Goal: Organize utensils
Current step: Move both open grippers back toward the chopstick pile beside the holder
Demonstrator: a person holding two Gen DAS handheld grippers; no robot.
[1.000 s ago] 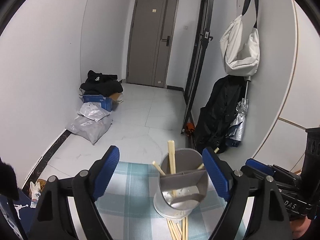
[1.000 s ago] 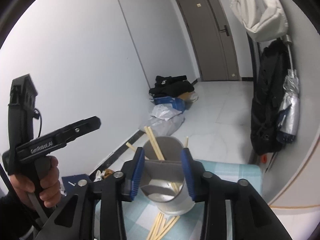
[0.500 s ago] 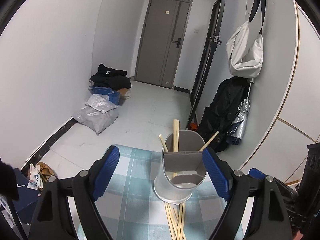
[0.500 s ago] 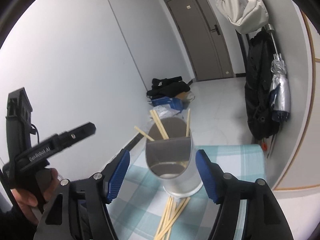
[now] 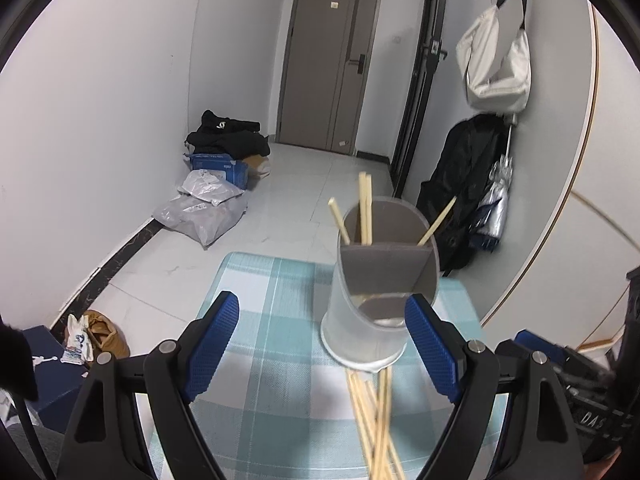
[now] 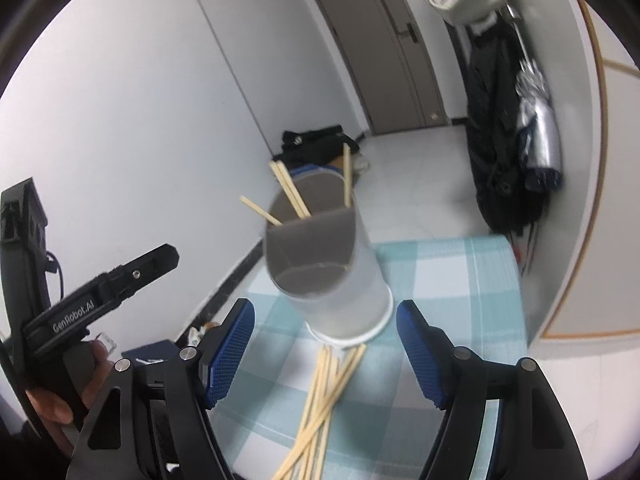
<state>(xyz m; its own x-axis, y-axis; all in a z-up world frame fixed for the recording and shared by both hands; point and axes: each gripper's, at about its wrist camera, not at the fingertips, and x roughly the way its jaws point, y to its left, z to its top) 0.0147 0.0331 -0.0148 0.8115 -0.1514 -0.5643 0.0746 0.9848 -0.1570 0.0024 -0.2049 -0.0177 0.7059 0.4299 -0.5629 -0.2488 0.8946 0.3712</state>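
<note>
Wooden chopsticks lie loose on the checked cloth, fanned out just ahead of both claws — more stand in the grey holder beyond. Right gripper holds nothing, its jaws opening with the holder's base just past its tips. Left gripper gapes wide, empty — the holder stands toward its right finger.

The right gripper had its blue pads squeezing the cup a second ago. Now its jaws are opening and the cup stands free on the table, no longer lifted.
</note>
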